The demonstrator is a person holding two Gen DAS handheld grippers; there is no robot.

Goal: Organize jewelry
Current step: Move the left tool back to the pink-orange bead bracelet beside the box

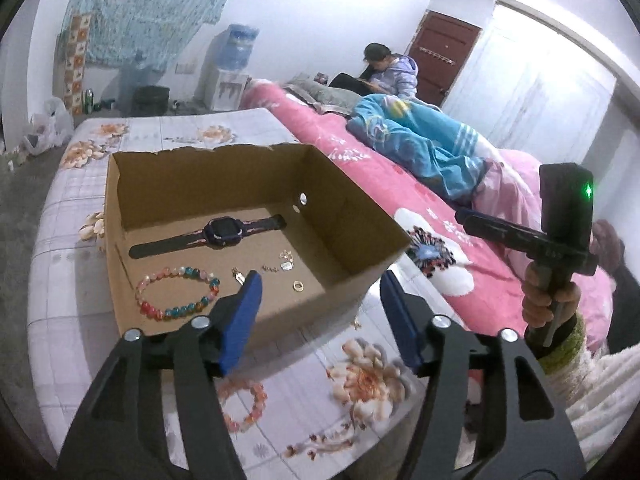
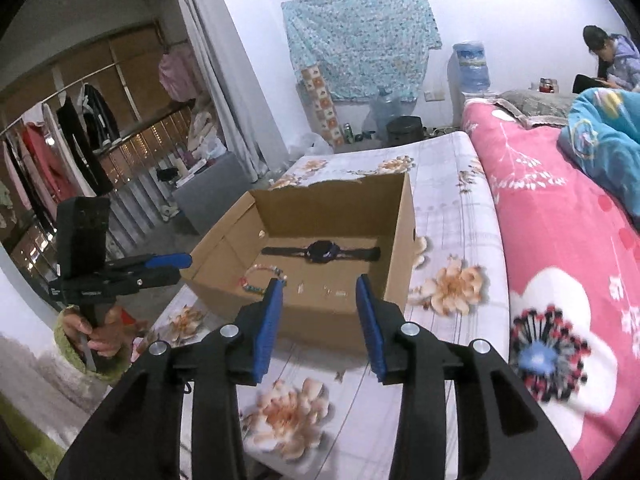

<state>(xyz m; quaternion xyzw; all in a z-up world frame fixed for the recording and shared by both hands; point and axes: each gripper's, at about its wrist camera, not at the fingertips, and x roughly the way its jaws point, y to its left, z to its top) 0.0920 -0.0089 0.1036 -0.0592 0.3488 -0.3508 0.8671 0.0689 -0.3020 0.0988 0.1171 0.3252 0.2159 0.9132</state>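
Both claws gape — left claw [image 1: 318, 280], right claw [image 2: 319, 286] — before the box [image 1: 360, 216].

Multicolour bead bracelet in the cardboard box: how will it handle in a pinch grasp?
The multicolour bead bracelet lies flat as a loose loop, so it probably droops when lifted. Its round, glossy beads may slip or roll between the pads. It looks light; a nudge likely slides it across the cardboard box floor.

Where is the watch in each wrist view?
Left wrist: watch lies flat left of centre, toward the back of the box.
Right wrist: watch sits at centre, along the box's far wall.
Shared landmark: bead bracelet, nearer the camera than the watch.
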